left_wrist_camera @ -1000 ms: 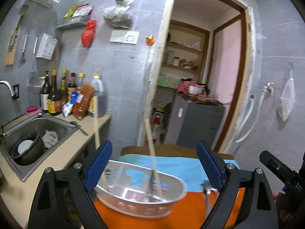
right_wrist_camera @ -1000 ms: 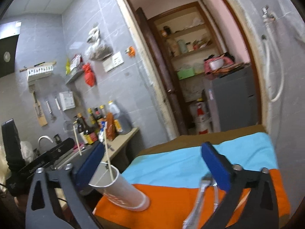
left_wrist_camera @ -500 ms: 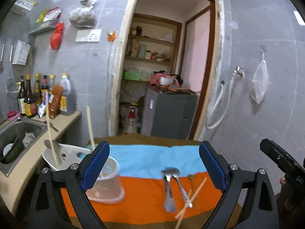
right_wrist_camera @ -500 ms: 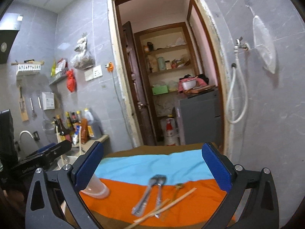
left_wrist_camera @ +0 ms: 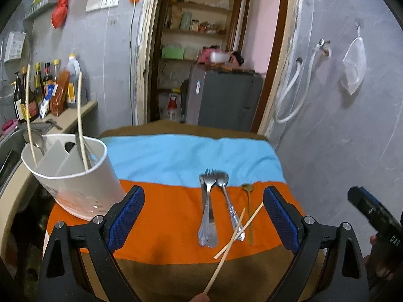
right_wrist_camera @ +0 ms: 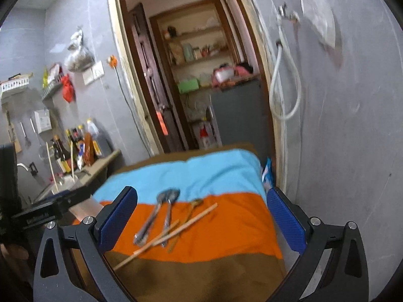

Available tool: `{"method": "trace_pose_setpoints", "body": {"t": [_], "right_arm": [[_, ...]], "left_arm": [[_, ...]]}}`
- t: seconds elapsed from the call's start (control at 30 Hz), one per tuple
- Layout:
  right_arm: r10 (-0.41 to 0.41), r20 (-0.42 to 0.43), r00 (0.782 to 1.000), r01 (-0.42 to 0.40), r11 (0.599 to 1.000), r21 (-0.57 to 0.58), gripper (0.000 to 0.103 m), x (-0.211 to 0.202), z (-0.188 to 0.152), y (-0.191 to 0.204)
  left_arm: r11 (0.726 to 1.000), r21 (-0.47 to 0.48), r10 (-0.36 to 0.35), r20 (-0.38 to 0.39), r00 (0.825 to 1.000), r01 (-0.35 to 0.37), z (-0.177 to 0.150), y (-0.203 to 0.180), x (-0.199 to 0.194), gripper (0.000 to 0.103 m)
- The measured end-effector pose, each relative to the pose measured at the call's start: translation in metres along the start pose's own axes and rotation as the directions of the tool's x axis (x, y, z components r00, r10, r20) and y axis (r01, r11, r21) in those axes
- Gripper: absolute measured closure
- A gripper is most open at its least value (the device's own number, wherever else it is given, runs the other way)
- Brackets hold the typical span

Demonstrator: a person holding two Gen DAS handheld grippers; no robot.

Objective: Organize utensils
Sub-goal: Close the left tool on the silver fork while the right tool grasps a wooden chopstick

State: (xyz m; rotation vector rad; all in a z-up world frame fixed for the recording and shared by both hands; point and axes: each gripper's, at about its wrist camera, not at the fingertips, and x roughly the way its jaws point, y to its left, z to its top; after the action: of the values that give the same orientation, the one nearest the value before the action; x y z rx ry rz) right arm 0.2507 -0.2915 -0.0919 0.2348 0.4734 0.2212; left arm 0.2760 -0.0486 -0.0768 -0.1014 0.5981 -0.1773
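Both views have swung off the white holder (left_wrist_camera: 73,176) onto the loose cutlery (left_wrist_camera: 209,209) near the surface's front edge — left gripper (left_wrist_camera: 201,216) and right gripper (right_wrist_camera: 201,221) spread apart, empty — so another pick looks next.

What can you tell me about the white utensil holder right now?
The white utensil holder is a round plastic-looking cup with inner dividers, standing slightly tilted at the left edge of the orange cloth, beside the counter. It already holds two pale chopsticks sticking up and a metal spoon. Neither gripper touches it.
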Motion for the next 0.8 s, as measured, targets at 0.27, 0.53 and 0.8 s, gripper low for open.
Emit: {"method": "trace_pose_setpoints", "body": {"t": [0.27, 0.53, 0.8], "right_arm": [[0.087, -0.171, 0.981, -0.068, 0.991, 0.117, 0.0, 0.05, -0.023, -0.022], [0.185, -0.312, 0.932, -0.123, 0.97, 0.208, 0.027, 0.093, -0.033, -0.03], [0.234, -0.382, 0.894, -0.14, 0.956, 0.259, 0.058, 0.129, -0.038, -0.034]], "left_arm": [[0.998, 0.042, 0.043, -0.13, 0.991, -0.038, -0.014, -0.001, 0.059, 0.011], [0.998, 0.064, 0.038, -0.209, 0.977, -0.025, -0.019, 0.003, 0.107, 0.028], [0.998, 0.047, -0.031, -0.298, 0.954, 0.047, -0.017, 0.008, 0.147, 0.069]]}}
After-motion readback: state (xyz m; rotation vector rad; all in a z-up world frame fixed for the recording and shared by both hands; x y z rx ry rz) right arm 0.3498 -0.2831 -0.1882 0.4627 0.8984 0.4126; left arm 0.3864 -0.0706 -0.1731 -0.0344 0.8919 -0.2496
